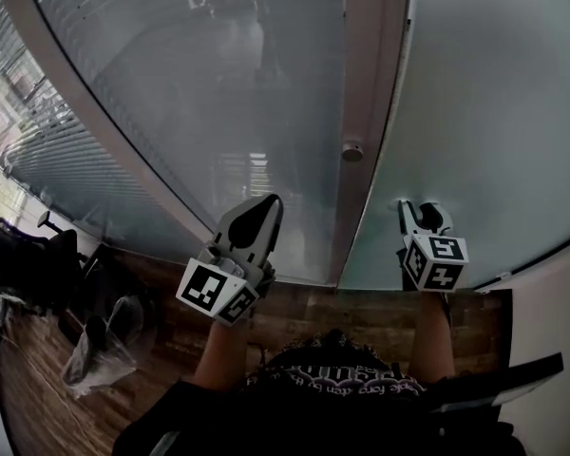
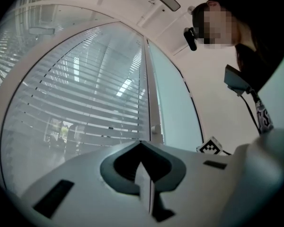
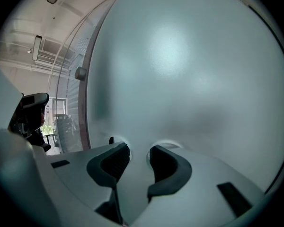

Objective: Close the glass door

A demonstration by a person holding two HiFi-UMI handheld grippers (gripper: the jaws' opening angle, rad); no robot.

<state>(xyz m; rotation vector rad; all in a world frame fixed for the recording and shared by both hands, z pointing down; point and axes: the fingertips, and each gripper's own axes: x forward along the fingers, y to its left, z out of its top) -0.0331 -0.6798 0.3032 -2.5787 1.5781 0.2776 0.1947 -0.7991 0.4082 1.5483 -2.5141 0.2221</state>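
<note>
place: office | signs: frosted glass door (image 1: pixel 484 112); striped glass partition (image 1: pixel 199 93) with blinds behind; wood-plank floor (image 1: pixel 361 313)

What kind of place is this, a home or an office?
Probably an office or similar workplace: a frosted glass door, a glass wall with slatted blinds beside it, and a wood-look floor.
</note>
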